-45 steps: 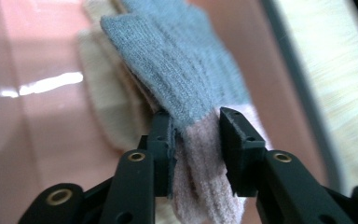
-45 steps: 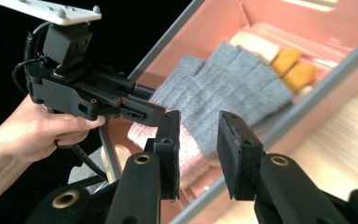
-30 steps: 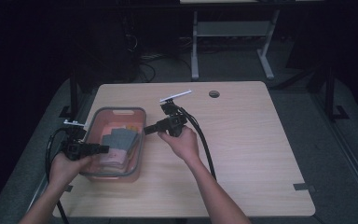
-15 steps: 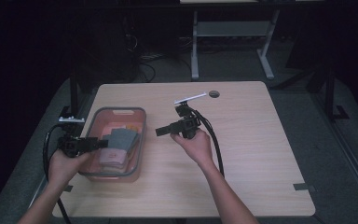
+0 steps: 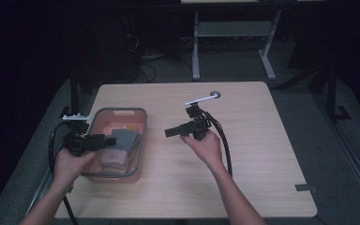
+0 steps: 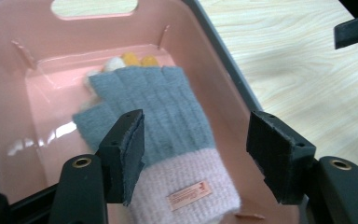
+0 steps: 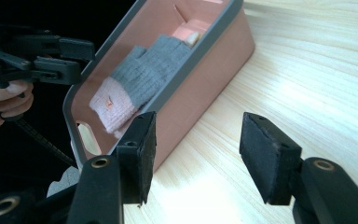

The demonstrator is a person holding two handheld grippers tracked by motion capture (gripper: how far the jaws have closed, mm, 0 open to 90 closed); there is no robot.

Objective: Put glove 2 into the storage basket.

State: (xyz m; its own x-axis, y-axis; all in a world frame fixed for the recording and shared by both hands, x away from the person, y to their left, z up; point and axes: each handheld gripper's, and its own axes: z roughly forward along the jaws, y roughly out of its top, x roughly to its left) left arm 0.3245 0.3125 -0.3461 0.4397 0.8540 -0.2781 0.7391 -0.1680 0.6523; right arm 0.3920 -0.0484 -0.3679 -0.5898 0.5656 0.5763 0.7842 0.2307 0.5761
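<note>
Black foam pads on my left gripper (image 6: 196,158) stand apart with nothing pressed between them; the jaws have just been opening, and the grey-and-pink glove (image 6: 161,140) lies below them, free. The glove rests flat inside the pink bin (image 6: 9,116), cuff toward the gripper, with something yellow and white under its fingertips, possibly a second glove, though I cannot tell. My right gripper (image 7: 196,158) also has its jaws apart, just been opening, empty, hovering over the bare wooden counter (image 5: 262,154) just beside the bin's right wall. The bin sits on the counter's left side.
</note>
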